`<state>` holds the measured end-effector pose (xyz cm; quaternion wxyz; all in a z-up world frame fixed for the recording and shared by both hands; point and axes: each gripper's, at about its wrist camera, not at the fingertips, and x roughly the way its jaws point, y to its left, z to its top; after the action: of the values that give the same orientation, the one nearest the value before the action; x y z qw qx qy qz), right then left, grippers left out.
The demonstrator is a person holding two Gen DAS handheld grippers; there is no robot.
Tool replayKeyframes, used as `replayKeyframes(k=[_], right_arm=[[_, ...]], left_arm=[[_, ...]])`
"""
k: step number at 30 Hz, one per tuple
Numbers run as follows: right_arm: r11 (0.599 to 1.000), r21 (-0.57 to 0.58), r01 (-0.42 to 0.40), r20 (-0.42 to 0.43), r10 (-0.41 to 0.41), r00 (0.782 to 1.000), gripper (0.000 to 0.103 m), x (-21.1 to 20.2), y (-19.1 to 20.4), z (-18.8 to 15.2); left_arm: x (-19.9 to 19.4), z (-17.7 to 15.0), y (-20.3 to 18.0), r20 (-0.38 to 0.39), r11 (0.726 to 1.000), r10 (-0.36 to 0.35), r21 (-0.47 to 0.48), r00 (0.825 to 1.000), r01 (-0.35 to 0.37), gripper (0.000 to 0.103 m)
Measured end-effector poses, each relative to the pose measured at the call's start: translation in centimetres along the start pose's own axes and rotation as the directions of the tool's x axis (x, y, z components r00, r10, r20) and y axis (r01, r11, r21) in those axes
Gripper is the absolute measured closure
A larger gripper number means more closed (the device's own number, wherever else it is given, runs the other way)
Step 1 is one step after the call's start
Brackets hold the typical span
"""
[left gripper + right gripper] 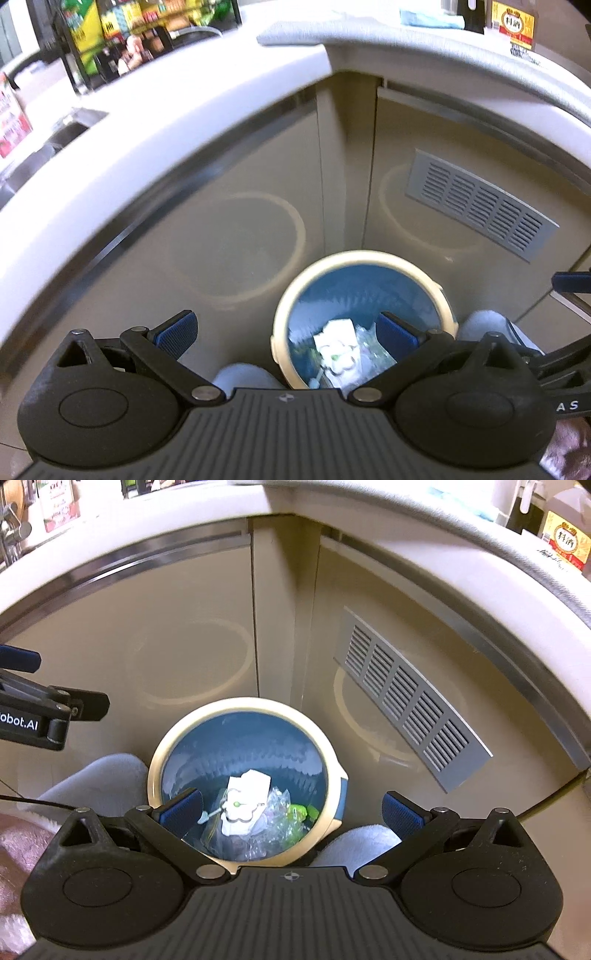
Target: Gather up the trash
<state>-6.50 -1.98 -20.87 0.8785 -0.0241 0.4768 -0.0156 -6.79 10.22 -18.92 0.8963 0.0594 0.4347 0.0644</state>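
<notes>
Far to my left, a sink was sunk into the white countertop, with colourful packets stacked in a rack behind it. Below the counter ran beige cabinet doors that met in an inside corner.

My left gripper hung above the floor with its jaws spread wide and nothing between its blue pads. Its right-hand pad overlapped the near edge of the trash bin, a round bin with a cream rim and a blue liner, standing on the floor in the cabinet corner. Inside lay the trash: a white wrapper on top of crumpled clear plastic.

My right gripper was held over the same bin, its jaws also parted and empty. Its left pad sat over the bin's mouth and its right pad outside the rim. From there I saw the white wrapper, the clear plastic and a green scrap beside it. Two feet in pale socks stood on either side of the bin.

To the right of the bin a grey vent grille was set in the cabinet door. Furthest right, on the counter, stood a bottle with a yellow label.
</notes>
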Motion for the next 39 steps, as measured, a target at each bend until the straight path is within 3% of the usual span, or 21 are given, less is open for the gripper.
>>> replayKeyframes(k=[13,18,24,32,39], right_arm=[[0.999,0.008,-0.048,0.147,0.046,0.988,0.0,-5.1,-2.0,1.9],[0.998,0.022,-0.059,0.21,0.053,0.976,0.0,-7.2,-3.1,3.2],[0.997,0.04,-0.072,0.294,0.057,0.954,0.0,-9.4,-4.4,4.7],[0.995,0.088,-0.043,0.359,0.008,0.933,0.0,-11.1,-6.3,6.5],[0.984,0.175,0.042,0.417,-0.113,0.902,0.0,-11.8,-9.8,8.7]], left_arm=[[-3.9,3.8,-0.2,0.118,0.999,-0.038,-0.008,0.992,0.039,0.0],[-4.9,5.4,-0.7,0.14,0.998,-0.066,-0.001,0.988,0.067,0.0],[-6.3,7.3,-1.6,0.21,0.998,-0.058,0.043,0.976,0.05,0.0],[-7.3,10.9,-2.4,0.253,0.993,-0.118,0.058,0.96,0.107,0.0],[-7.6,15.0,-4.4,0.296,0.984,-0.168,0.106,0.94,0.143,0.0]])
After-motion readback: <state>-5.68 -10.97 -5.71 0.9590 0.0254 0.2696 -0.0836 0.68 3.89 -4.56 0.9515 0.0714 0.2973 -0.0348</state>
